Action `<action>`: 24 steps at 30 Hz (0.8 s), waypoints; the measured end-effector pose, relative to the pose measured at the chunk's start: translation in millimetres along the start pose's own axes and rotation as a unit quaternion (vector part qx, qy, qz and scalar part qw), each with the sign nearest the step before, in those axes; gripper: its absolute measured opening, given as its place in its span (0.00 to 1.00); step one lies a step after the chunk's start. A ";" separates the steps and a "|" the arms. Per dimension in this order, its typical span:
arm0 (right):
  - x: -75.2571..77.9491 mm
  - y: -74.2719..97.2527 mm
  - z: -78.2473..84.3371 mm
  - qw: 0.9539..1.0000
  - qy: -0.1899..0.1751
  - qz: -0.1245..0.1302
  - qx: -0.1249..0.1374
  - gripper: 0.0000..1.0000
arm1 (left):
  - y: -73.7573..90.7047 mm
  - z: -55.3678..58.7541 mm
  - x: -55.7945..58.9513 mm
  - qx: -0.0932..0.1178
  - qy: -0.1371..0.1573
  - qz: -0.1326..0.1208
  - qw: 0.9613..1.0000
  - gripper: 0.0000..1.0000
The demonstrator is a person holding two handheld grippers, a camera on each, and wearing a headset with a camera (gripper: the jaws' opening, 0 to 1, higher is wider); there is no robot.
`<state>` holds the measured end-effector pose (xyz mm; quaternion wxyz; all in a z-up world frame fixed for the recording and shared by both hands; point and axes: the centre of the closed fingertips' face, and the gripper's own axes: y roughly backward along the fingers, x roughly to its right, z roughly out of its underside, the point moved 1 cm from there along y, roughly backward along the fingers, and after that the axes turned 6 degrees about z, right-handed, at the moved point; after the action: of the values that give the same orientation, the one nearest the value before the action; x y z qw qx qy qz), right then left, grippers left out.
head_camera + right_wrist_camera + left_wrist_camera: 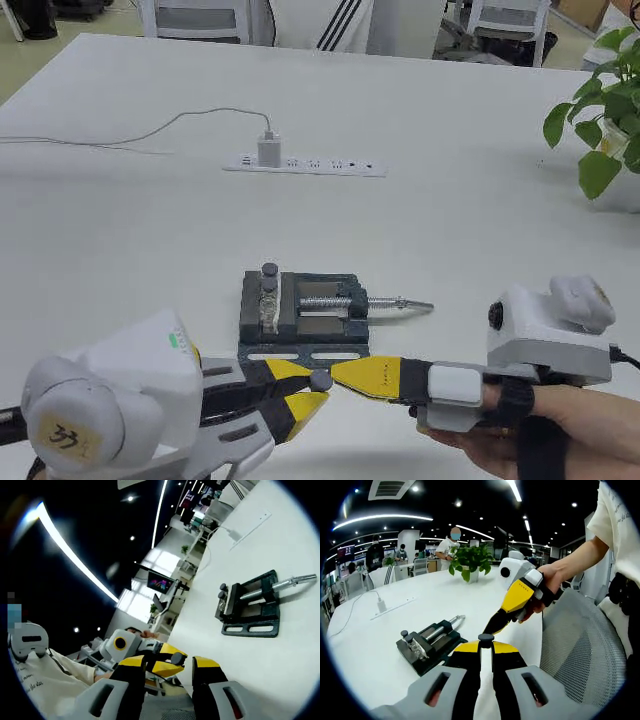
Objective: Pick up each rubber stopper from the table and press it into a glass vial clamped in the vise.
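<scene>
A dark vise (pixel 318 322) stands on the white table (pixel 130 240) with two glass vials (pixel 268 303) clamped at its left end, each capped by a grey stopper (pixel 269 270). In front of the vise, my left gripper (pixel 316 388) is shut on another grey rubber stopper (pixel 321 380), held in the air at its yellow jaw tips. The left gripper view shows that stopper (pixel 485 638) pinched between the jaws. My right gripper (pixel 336 377) comes in from the right with its tips at the stopper. In the right gripper view its jaws stand open, either side of the stopper (pixel 178 658).
A white power strip (pixel 305 165) with a charger (pixel 270 150) and cable lies behind the vise. A potted plant (pixel 605 120) stands at the right edge. The vise handle (pixel 400 303) sticks out to the right. A mesh chair (pixel 580 640) sits by the table's near edge.
</scene>
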<state>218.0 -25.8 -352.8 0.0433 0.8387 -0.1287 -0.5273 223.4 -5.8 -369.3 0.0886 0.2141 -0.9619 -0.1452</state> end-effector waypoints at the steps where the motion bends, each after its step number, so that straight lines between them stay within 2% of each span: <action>1: 1.3 0.3 -0.8 1.000 0.019 0.006 -0.003 0.36 | 0.1 0.4 -0.3 -0.001 0.000 0.000 1.000 0.03; 5: 2.9 0.0 -0.9 0.998 0.057 0.026 -0.017 0.49 | 0.8 1.9 -1.6 -0.004 0.000 -0.003 1.000 0.03; 6: 3.3 0.0 -1.1 0.997 0.070 0.030 -0.022 0.51 | 1.1 2.3 -1.8 -0.005 0.001 -0.004 1.000 0.03; 8: 0.9 -0.5 -0.7 0.997 0.072 0.029 -0.028 0.51 | 1.5 2.5 -2.2 -0.007 0.001 -0.006 1.000 0.03; 10: 4.1 -0.1 -0.5 0.994 0.092 0.045 -0.038 0.56 | 2.0 2.8 -2.7 -0.009 -0.001 -0.008 1.000 0.03; 11: 6.6 0.5 -0.5 0.990 0.119 0.054 -0.046 0.60 | 2.3 2.7 -3.2 -0.010 -0.002 -0.009 1.000 0.03; 13: 8.6 0.7 0.9 0.984 0.151 0.069 -0.064 0.64 | 2.3 3.2 -3.9 -0.012 -0.001 -0.010 1.000 0.03; 17: 6.7 -0.5 1.7 0.974 0.195 0.076 -0.088 0.64 | 2.3 3.4 -4.3 -0.015 -0.004 -0.011 1.000 0.03; 21: 6.1 -2.3 5.8 0.960 0.240 0.083 -0.120 0.68 | 2.6 4.4 -4.6 -0.018 -0.003 -0.012 1.000 0.03; 23: 6.8 -3.0 7.8 0.955 0.252 0.086 -0.130 0.72 | 2.8 5.0 -4.9 -0.020 -0.003 -0.013 1.000 0.03; 24: 8.7 -2.7 10.0 0.949 0.266 0.090 -0.143 0.74 | 2.8 5.5 -4.7 -0.021 -0.003 -0.013 1.000 0.03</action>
<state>213.1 -24.8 -365.4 0.2428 0.9183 -0.1108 -0.2923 225.3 0.0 -374.1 0.0879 0.2237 -0.9562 -0.1674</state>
